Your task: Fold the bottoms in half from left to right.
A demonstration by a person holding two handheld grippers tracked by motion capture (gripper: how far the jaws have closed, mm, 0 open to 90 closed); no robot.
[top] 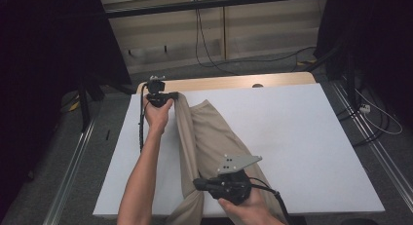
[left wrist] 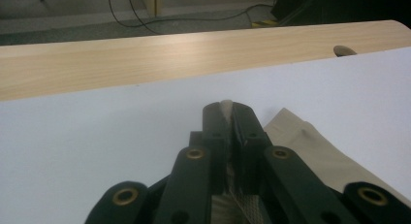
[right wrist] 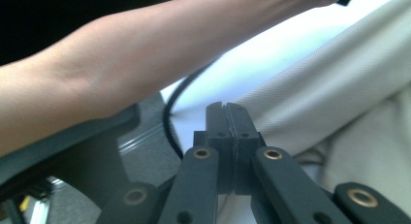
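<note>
A beige cloth (top: 214, 137) lies lengthwise on the white table cover (top: 302, 137), and its near end hangs over the front edge. My left gripper (top: 176, 95) is at the cloth's far left corner, shut on it. In the left gripper view a sliver of the beige cloth (left wrist: 310, 146) pokes out between the closed tips of my left gripper (left wrist: 227, 106). My right gripper (top: 196, 182) points left over the cloth's near part. In the right gripper view my right gripper (right wrist: 227, 107) has its jaws pressed together with no cloth showing between them. The beige cloth (right wrist: 334, 83) lies just beyond to the right.
A bare wooden strip of table (top: 234, 82) runs along the far edge, with a small cable hole (left wrist: 343, 50). Cables lie on the grey floor (top: 253, 64) behind. The person's left forearm (right wrist: 145, 69) crosses in front of my right gripper.
</note>
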